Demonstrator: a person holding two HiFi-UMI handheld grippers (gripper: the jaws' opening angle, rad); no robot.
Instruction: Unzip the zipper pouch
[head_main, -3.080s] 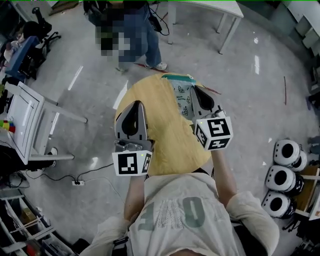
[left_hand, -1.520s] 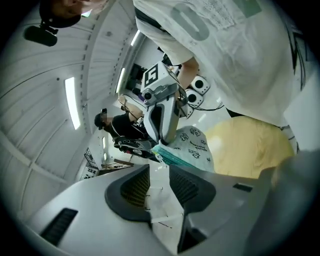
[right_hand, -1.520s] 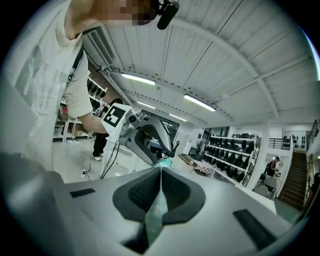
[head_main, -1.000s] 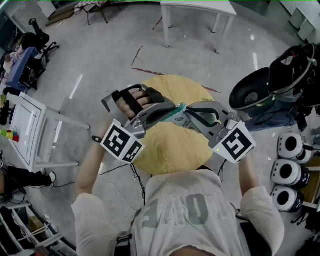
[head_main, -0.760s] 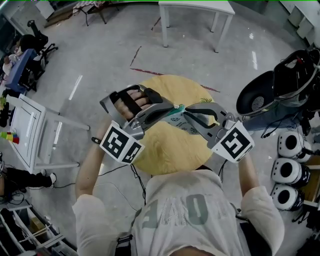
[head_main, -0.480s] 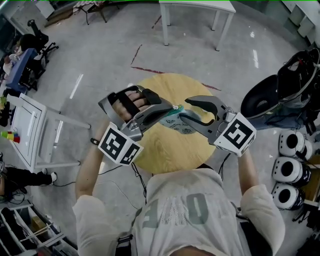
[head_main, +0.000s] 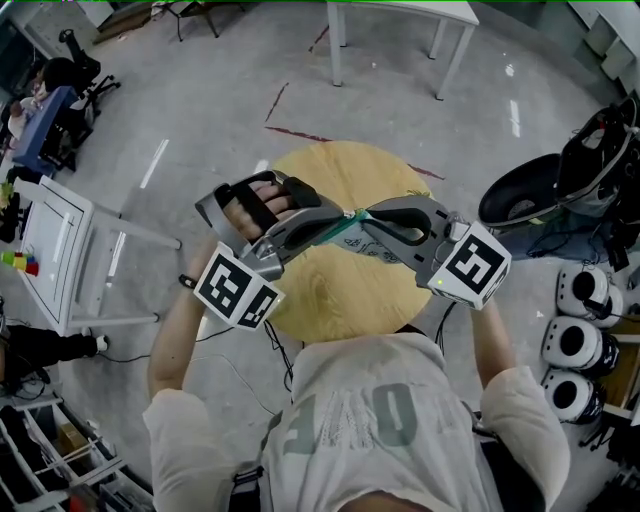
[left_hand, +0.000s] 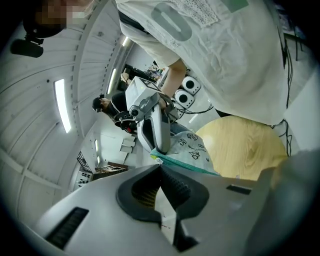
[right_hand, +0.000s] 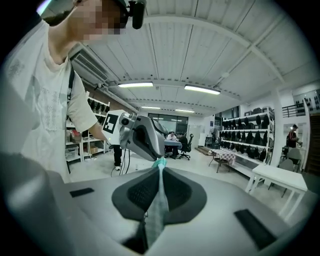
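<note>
Fingers (left_hand: 142, 192) of the left gripper (left_hand: 160, 167) pinched the soft, light pouch (left_hand: 192, 149) at its zipper edge (left_hand: 180, 165); the right gripper (right_hand: 160, 167) had just closed there too.

Head view: above the person, facing steeply down, mid-range, onto round pale wooden tabletop (head_main: 335, 300). Left gripper view: tight behind own grey fingers (left_hand: 110, 225), rolled, facing the right gripper (left_hand: 159, 150), tabletop behind. Right gripper view: equally tight, facing roughly level at the left gripper (right_hand: 157, 160) and hall. Shared by all three: white printed fabric pouch with teal zip edge (head_main: 378, 251); tabletop only in first two.
</note>
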